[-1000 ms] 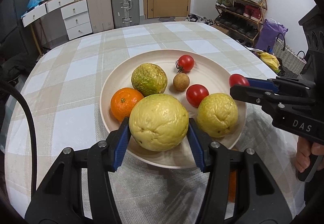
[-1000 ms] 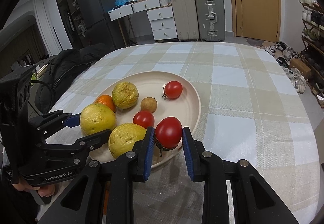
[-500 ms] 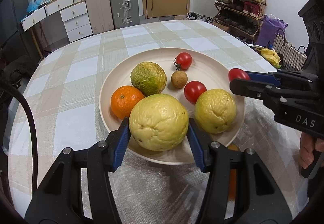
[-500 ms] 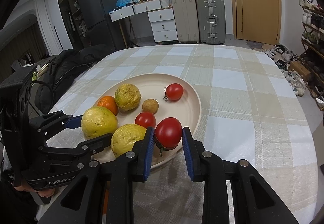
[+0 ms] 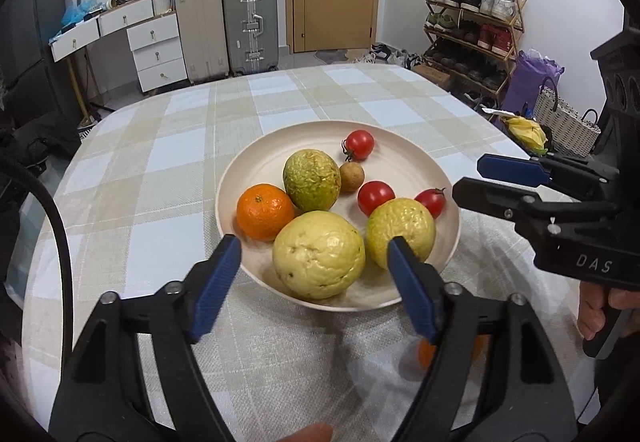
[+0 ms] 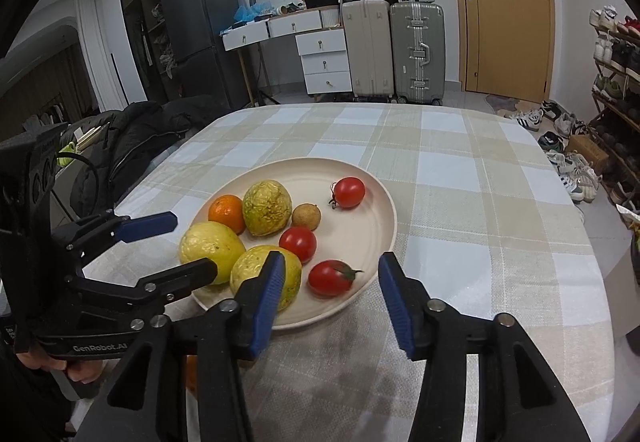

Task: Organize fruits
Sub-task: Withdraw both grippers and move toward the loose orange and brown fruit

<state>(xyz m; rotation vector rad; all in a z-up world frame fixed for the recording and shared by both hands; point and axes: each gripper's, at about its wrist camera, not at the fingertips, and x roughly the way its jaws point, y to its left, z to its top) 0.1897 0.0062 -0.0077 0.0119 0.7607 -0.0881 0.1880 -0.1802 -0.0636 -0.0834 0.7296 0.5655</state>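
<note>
Now both grippers have just let go over the plate (image 5: pixel 240 178), which sits on the checked tablecloth (image 5: pixel 160 162). The left gripper (image 5: pixel 312 266) has its jaws just opened; they stand spread on either side of the big yellow fruit (image 5: pixel 319 255), which rests on the near rim side of the plate with the pads clear of it. The right gripper (image 6: pixel 330 284) has likewise just been opening, and the tomato (image 6: pixel 331 277) lies free on the plate between its parted jaws, touching neither pad. So the sorting looks nearly done, I'd judge: every fruit on the tabletop proper is gathered on the plate. Counting them: three wrinkled yellow-green fruits, three red tomatoes, one orange (image 5: pixel 265 211) and one small brown round fruit (image 5: pixel 352 177), eight in all. Something orange (image 5: pixel 426 354) shows low behind the left gripper's fingers, below the plate; it may be another orange waiting to be picked up, though it is too hidden to be sure. If so, that one piece is all that is left, besides drawing both grippers back from the plate.
</note>
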